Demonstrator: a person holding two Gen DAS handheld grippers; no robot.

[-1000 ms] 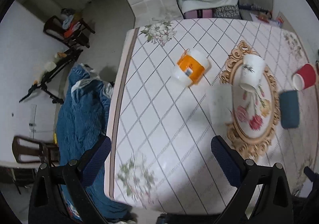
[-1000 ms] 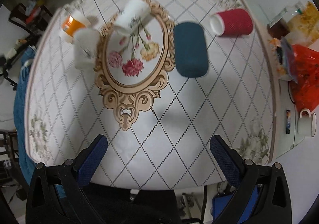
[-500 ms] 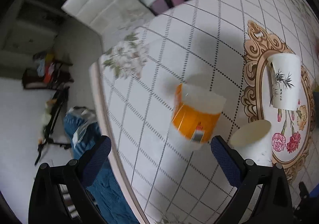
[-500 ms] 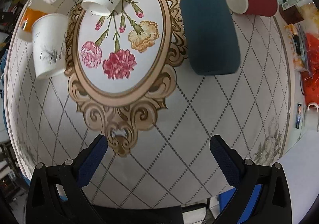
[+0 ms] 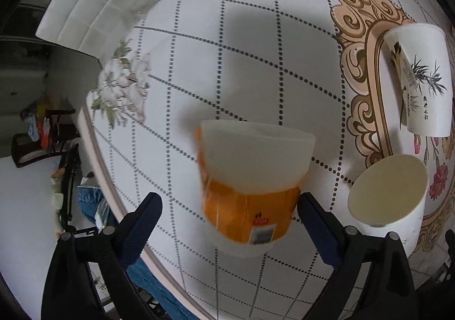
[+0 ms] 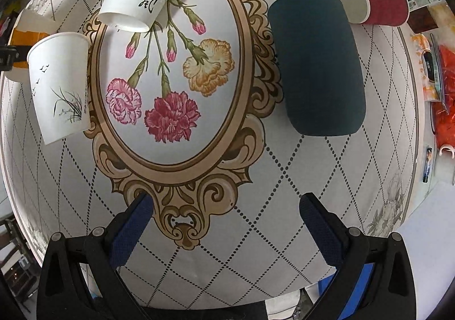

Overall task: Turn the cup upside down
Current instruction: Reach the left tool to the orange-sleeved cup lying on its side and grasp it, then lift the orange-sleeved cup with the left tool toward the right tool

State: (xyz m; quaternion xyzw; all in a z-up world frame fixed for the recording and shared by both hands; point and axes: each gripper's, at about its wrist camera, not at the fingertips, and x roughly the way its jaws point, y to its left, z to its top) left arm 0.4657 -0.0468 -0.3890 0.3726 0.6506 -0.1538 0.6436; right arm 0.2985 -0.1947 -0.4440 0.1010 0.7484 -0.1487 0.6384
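Note:
An orange and white cup [image 5: 250, 189] lies on its side on the tablecloth, its lower part between the fingers of my open left gripper [image 5: 229, 213], whose pads do not touch it. An upright white paper cup [image 5: 389, 194] stands just right of it; it also shows in the right wrist view [image 6: 61, 84]. A second white cup [image 5: 421, 78] with bamboo print lies on its side on the oval flower motif [image 6: 170, 69]. My right gripper [image 6: 224, 223] is open and empty above the table's near part.
A dark teal cup [image 6: 315, 64] and a red cup [image 6: 372, 0] lie on their sides at the right. Orange bags and clutter [image 6: 443, 86] sit past the table's right edge. A white chair [image 5: 93, 4] stands beyond the far edge.
My left gripper has moved down and forward, so the orange cup now sits between its fingers. My right gripper has come closer to the table.

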